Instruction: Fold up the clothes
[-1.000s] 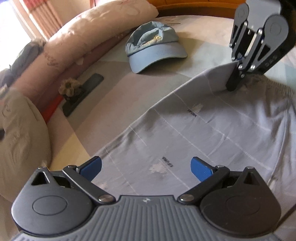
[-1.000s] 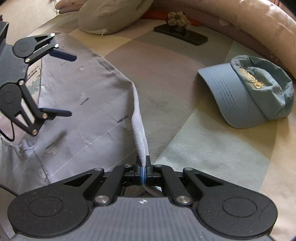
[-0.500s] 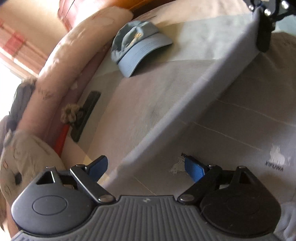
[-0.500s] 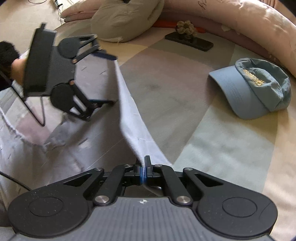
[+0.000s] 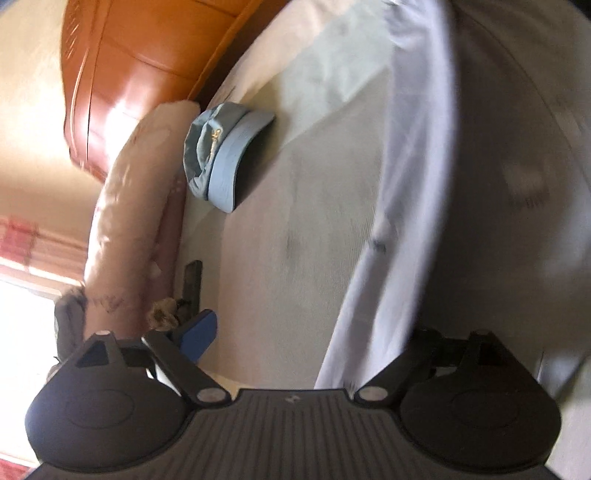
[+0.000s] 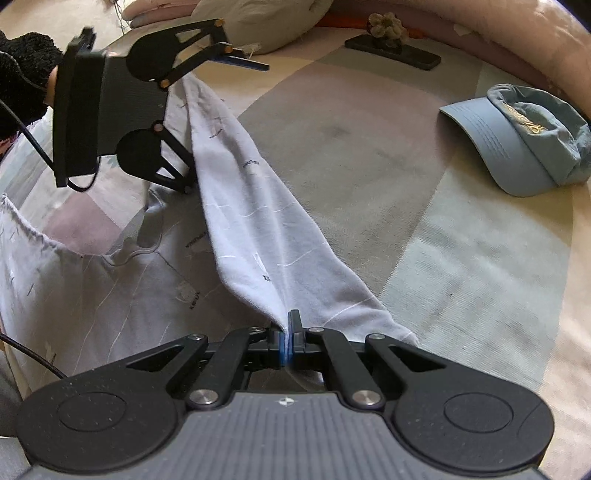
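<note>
A pale grey garment [image 6: 251, 221] with small printed words lies on the bed, its near edge lifted into a taut band. My right gripper [image 6: 287, 341] is shut on that edge at one end. My left gripper [image 6: 221, 122] is open at the other end, its jaws spread on either side of the lifted fabric. In the left wrist view the garment [image 5: 406, 184] is blurred and drapes between the open jaws of my left gripper [image 5: 314, 328], hiding the right finger.
A light blue cap [image 6: 524, 136] lies on the patterned bed cover [image 6: 461, 266] to the right, also in the left wrist view [image 5: 221, 151]. A dark phone [image 6: 395, 51] with a small ornament lies near the pink bolster [image 5: 125, 221]. A beige pillow [image 6: 266, 18] sits behind.
My right gripper has lifted the garment edge higher and pulled it taut. My left gripper has tilted and moved onto the other end of the lifted edge, still open.
</note>
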